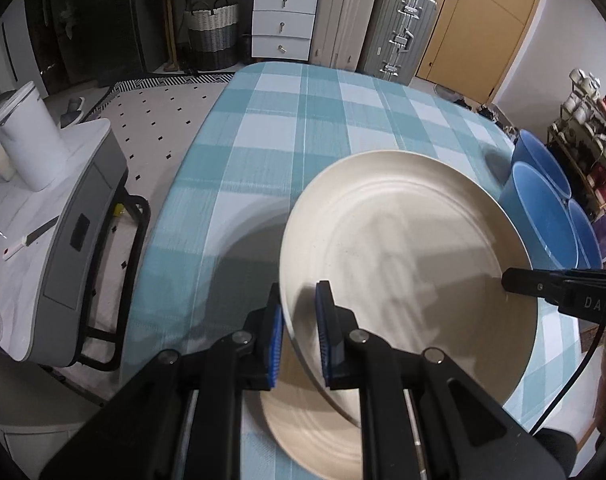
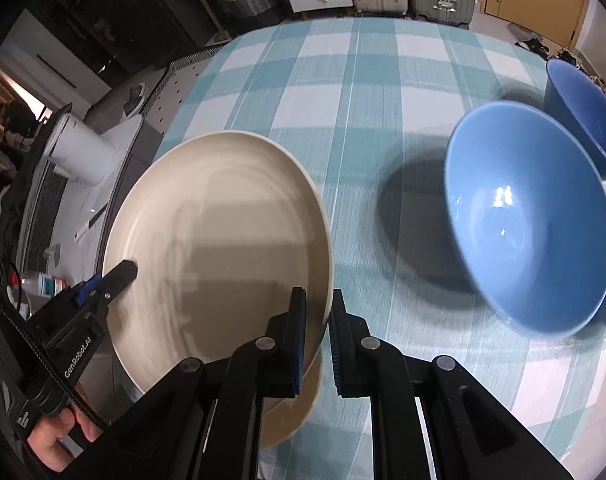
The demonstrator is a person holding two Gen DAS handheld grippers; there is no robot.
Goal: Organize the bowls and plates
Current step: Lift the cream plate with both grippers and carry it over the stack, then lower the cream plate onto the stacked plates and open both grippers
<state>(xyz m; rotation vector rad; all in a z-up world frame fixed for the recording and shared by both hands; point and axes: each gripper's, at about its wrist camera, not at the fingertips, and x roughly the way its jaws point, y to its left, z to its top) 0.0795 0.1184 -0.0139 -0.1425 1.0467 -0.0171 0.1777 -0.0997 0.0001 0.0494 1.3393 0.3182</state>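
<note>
Both grippers clamp one cream plate above the table.

The left gripper (image 1: 299, 320) pinches the plate's (image 1: 403, 248) left rim, the right gripper (image 2: 317, 320) its right rim; a second plate (image 1: 315, 432) lies beneath, blue bowls (image 2: 531, 240) just right.

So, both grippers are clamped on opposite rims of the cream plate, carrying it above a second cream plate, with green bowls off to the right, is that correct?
Nearly: the bowls are blue, not green, as the right wrist view shows. The rest holds: the left gripper and right gripper each clamp the rim of the cream plate, above a second cream plate.
</note>
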